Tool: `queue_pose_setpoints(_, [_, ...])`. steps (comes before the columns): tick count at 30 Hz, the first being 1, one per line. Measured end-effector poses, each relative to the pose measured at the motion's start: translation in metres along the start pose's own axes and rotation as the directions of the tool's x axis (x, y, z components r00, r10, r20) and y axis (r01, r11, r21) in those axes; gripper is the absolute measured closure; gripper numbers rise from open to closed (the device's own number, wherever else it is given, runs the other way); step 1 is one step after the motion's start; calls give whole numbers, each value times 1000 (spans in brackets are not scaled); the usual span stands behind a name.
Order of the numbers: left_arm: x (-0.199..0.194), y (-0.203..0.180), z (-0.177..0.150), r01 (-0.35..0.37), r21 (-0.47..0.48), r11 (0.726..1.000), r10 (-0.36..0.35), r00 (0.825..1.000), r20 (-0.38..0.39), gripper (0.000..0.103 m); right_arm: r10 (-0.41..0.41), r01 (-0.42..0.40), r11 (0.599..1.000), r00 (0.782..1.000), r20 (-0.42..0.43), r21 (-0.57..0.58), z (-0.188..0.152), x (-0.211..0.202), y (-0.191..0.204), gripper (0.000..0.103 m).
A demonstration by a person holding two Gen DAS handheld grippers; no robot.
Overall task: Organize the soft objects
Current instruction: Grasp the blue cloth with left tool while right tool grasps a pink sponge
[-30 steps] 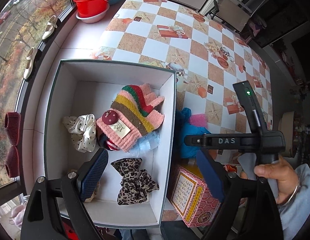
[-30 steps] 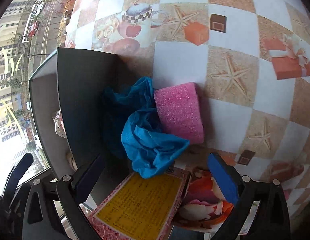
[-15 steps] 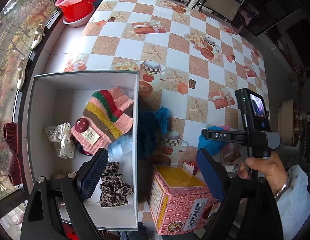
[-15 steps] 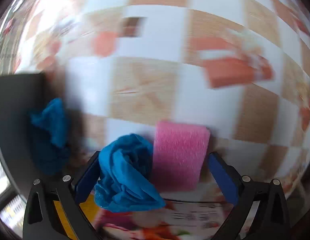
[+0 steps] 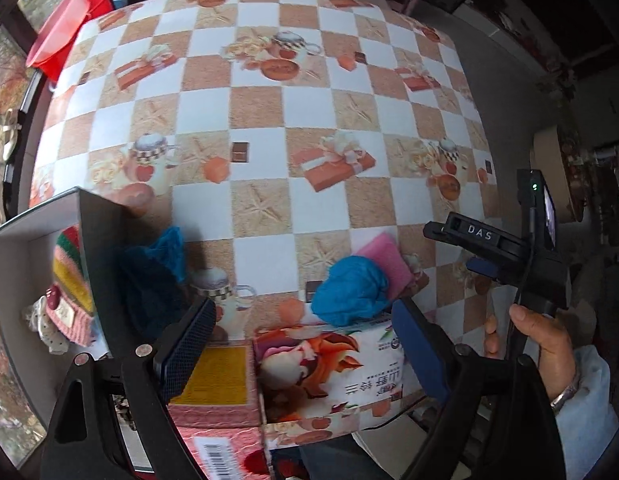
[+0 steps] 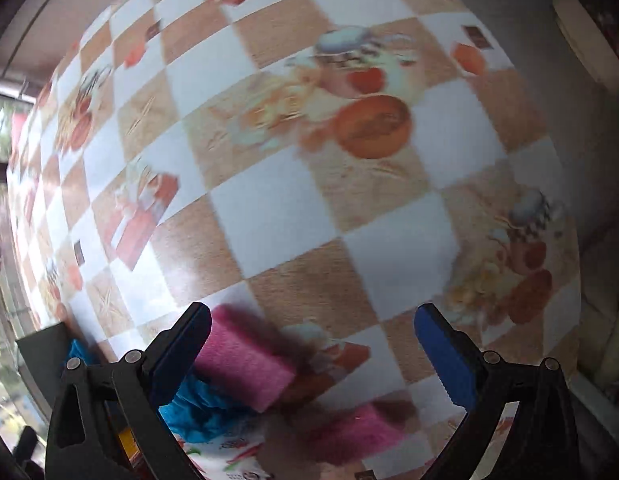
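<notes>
A bright blue cloth point(image 5: 349, 292) lies bunched on the checked tablecloth, touching a pink sponge point(image 5: 385, 256). A darker blue knit piece point(image 5: 157, 264) rests against the outer wall of the grey box point(image 5: 97, 264). Inside the box are a striped knit glove point(image 5: 69, 264) and a dotted scrunchie point(image 5: 41, 324). My left gripper point(image 5: 301, 344) hangs open and empty over two cartons. My right gripper point(image 6: 311, 352) is open above the table, with the pink sponge point(image 6: 245, 356) and blue cloth point(image 6: 201, 404) beside its left finger, not gripped. A hand point(image 5: 541, 340) holds the right gripper point(image 5: 481, 248).
A pink carton with a yellow face point(image 5: 213, 376) and a printed carton point(image 5: 341, 368) lie at the table's near edge. Red basins point(image 5: 65, 28) stand at the far left corner. The tablecloth point(image 5: 309, 92) stretches beyond. The right wrist view is motion-blurred.
Both grippers swung right, away from the box. The blue cloth and pink sponge now lie away from the box wall, and the right gripper has moved past them.
</notes>
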State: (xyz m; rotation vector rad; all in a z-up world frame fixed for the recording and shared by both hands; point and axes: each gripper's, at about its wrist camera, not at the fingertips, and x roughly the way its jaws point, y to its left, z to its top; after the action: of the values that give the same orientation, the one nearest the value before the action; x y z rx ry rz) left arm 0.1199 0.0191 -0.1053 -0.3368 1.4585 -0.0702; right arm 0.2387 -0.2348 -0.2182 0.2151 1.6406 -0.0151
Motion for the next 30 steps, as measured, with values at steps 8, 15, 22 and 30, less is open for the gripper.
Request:
queue_pose_setpoints(8, [93,-67,11,-107,232,967,156,966,-205,12,128,-123,988,991,-42,91,-17,-10,-74,1])
queue_pose_setpoints(15, [137,-68,14,-306,342,888,390,896,-211,12,190,-183,979,979,-73,93,-42,-10,-106,0])
queue_pose_setpoints(22, [130,-34,31,-320,228,919,368,905,-213,11,155,-164,978,985,-82,-128,-71,-30,-87,1])
queue_pose_setpoints(30, [145,-22,34,-325,188,927,366,893,-263,11,155,-166,958,986,-64,-233,-90,-26,-71,0])
